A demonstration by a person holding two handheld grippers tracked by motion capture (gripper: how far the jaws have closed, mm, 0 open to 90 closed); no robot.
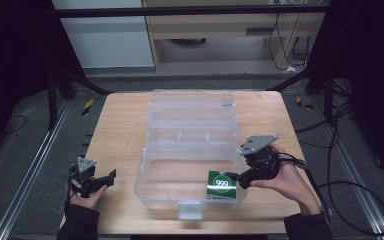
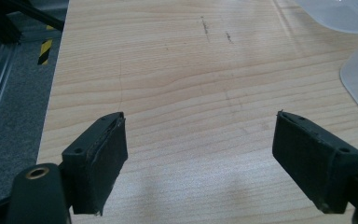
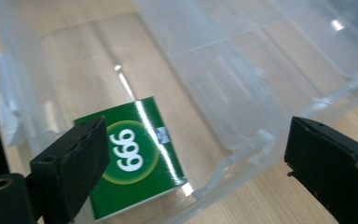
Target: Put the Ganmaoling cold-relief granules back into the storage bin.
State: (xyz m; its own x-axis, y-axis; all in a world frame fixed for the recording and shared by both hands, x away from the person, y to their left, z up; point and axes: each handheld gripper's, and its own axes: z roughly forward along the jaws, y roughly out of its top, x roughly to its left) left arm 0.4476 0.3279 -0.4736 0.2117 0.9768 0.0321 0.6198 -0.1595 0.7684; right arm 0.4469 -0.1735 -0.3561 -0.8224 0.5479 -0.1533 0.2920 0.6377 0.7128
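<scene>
On the wooden table [image 1: 120,125] sits a clear plastic storage box [image 1: 190,150] with its lid [image 1: 192,102] swung open and lying flat behind the base, which leaves the base compartment open from above. Inside that compartment, at its front right corner, I see one green carton marked 999 [image 1: 222,184], resting against the right wall. I can make out nothing else in the box.

My right gripper [image 1: 243,178] is poised at the box's right wall, just beside the carton. In the right gripper view its jaws stand wide apart with nothing between them; one pad overlaps the green carton [image 3: 137,163] in the picture, but I cannot tell whether it touches. I judge this placement suits either reaching for the carton or clearing away from it.

My left gripper [image 1: 111,176] hovers low over bare table, well apart from the box's left wall. Its jaws are likewise spread and empty, parked where it will not obstruct the right side.
</scene>
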